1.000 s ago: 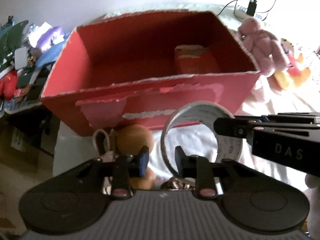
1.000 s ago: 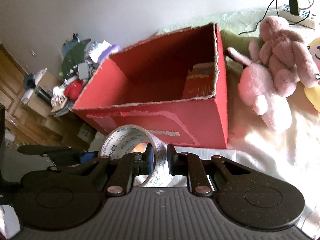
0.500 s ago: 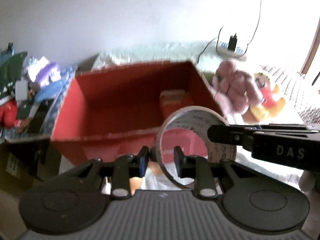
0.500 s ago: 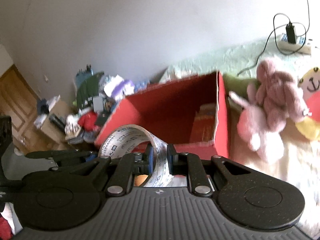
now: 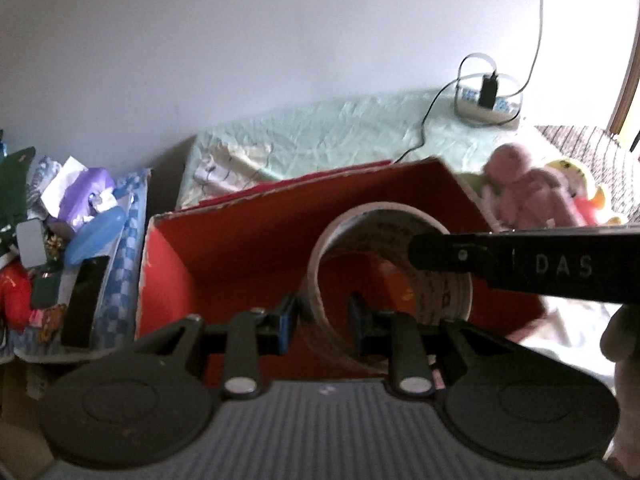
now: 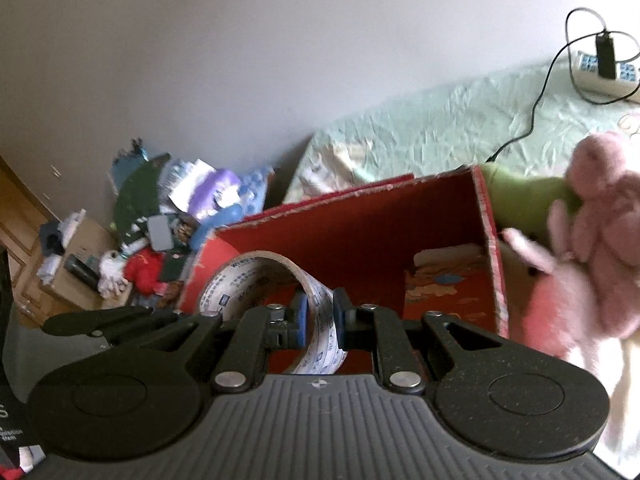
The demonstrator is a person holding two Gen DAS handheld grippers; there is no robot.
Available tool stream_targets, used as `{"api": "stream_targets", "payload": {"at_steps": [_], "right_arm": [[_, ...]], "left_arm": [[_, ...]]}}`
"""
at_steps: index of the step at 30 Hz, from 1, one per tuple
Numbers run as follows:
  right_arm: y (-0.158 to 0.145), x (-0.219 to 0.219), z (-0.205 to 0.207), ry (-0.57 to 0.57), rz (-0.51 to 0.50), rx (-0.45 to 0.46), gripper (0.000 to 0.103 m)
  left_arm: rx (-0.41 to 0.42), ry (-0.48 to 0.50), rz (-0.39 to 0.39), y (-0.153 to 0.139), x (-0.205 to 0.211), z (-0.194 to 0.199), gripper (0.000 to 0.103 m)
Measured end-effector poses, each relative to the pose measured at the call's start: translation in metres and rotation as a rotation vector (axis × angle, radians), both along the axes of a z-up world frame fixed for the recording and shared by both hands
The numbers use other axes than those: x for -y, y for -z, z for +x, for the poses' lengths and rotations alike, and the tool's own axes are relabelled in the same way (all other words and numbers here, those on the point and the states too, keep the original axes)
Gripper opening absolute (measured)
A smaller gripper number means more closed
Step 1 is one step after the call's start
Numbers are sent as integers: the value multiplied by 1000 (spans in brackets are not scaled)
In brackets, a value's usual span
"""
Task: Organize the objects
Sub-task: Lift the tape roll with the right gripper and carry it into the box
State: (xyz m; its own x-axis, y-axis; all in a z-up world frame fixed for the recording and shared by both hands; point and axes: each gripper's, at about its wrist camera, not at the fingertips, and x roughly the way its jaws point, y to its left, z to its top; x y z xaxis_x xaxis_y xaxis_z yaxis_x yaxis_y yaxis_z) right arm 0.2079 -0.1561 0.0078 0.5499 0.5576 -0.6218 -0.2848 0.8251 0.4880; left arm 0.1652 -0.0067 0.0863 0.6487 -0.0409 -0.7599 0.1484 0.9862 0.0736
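Pinching one wall of the tape roll [image 5: 390, 276], the left gripper [image 5: 322, 322] holds it on edge above the open red box [image 5: 248, 256]. The right gripper [image 6: 320, 316] clamps the opposite wall of the same roll [image 6: 256, 276], entering the left view from 3 o'clock. Inside the box, at 1 o'clock of the right gripper, lies an orange printed pack [image 6: 444, 292]. Pink plush toys [image 6: 600, 240] lie outside the box at 3 o'clock; a cluttered pile [image 6: 160, 232] sits at 10 o'clock.

"DAS" on right gripper [image 5: 552, 270] housing; tape roll [image 6: 320, 332] print illegible.
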Motion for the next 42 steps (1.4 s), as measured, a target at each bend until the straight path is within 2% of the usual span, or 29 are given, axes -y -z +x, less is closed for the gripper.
{"api": "stream_targets", "payload": {"at_steps": [8, 10, 11, 15, 17, 19, 21, 24, 26, 27, 30, 32, 35, 36, 38, 42], "right_arm": [[30, -24, 47, 21, -74, -154, 15], [34, -27, 52, 26, -81, -172, 14], [37, -29, 53, 27, -90, -175, 13], [42, -34, 56, 44, -112, -182, 11], [41, -33, 56, 58, -120, -178, 11], [41, -35, 57, 71, -135, -182, 11], [40, -38, 56, 75, -158, -174, 12], [39, -45, 55, 70, -213, -157, 13], [39, -48, 59, 112, -290, -150, 14], [40, -49, 62, 119, -303, -161, 17], [47, -41, 71, 105, -244, -225, 17], [54, -30, 75, 129, -179, -286, 19], [64, -14, 81, 172, -64, -352, 22], [64, -15, 81, 168, -55, -350, 27], [63, -18, 82, 160, -82, -338, 27], [64, -15, 83, 152, -43, -330, 27]], "left_arm": [[-166, 11, -4, 49, -29, 63, 27], [-190, 3, 0, 57, -34, 72, 39], [-195, -1, 1, 60, -36, 76, 41], [-201, -4, 0, 68, -43, 82, 51], [-212, -7, 3, 73, -46, 85, 50], [-196, 10, -20, 70, -46, 84, 59], [-184, 8, 7, 70, -43, 84, 66], [-171, 15, 4, 69, -43, 84, 66], [-169, 13, -5, 69, -44, 84, 67], [-172, 15, -13, 69, -45, 85, 72], [-158, 19, -45, 66, -49, 84, 90], [-137, 9, -46, 64, -50, 82, 89], [-127, 3, -25, 66, -46, 81, 82], [-127, 1, -17, 66, -45, 81, 79], [-131, 0, -8, 68, -44, 81, 77], [-128, -13, 7, 69, -44, 80, 76]]}}
